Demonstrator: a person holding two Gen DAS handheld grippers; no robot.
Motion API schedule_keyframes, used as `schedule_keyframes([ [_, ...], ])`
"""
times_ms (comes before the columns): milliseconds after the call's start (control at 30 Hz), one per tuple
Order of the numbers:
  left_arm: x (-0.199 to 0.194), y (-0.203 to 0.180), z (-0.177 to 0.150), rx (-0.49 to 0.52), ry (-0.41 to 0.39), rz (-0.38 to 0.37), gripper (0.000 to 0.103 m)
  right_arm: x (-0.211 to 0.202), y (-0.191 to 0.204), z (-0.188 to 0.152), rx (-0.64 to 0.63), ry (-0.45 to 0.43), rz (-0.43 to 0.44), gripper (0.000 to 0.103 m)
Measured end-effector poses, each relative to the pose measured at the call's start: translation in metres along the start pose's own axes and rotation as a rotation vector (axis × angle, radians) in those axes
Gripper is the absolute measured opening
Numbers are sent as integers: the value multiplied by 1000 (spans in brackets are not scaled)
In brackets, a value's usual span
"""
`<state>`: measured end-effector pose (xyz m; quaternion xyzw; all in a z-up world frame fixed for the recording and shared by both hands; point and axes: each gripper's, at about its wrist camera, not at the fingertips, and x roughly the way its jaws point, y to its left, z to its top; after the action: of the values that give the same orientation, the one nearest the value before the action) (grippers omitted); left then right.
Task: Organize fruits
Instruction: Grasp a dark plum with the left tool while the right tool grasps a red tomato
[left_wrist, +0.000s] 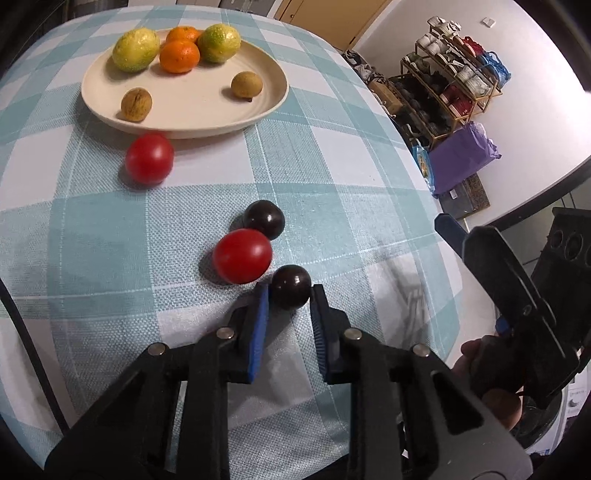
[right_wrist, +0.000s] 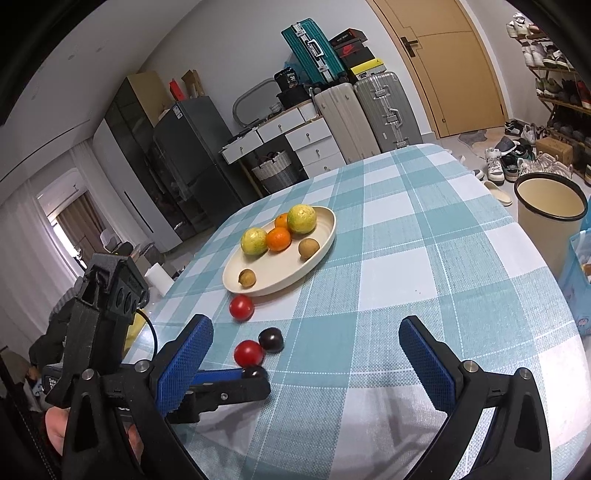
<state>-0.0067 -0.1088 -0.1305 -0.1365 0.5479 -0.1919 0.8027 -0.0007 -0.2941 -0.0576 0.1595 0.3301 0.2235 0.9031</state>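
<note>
Dark plum (left_wrist: 290, 291) between left tool (left_wrist: 290, 295) tips (touching)

Table (left_wrist: 351, 155) under teal-and-white checked cloth, as I see it.
Directly on the cloth: cream plate (left_wrist: 184, 110) of fruit, one red tomato (left_wrist: 149, 158) just beside its rim, second tomato (left_wrist: 242, 255) touching two dark plums (left_wrist: 264, 218) (left_wrist: 290, 291).

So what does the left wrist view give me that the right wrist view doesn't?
Left wrist only: the left tongs bracketing the near dark plum, pads at its sides, with a purple bag beyond the table. Right wrist only: the right tongs wide open over bare cloth, a bin, suitcases. Both: the plate, two tomatoes and the other plum.
</note>
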Motion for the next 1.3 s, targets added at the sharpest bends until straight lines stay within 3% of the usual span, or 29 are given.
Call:
schedule_keyframes([
  [433, -17, 1, -7, 46, -40, -31, 19, 11, 1, -5, 5, 48, 3, 103],
  [967, -74, 50, -8, 14, -169, -24, 19, 52, 29, -22, -16, 186, -4, 102],
  [1200, -83, 78, -6, -17, -193, -2, 19, 76, 57, -28, -90, 239, 0, 89],
  [1300, -82, 87, -5, -30, -194, 1, 19, 82, 63, -29, -101, 242, -53, 80],
])
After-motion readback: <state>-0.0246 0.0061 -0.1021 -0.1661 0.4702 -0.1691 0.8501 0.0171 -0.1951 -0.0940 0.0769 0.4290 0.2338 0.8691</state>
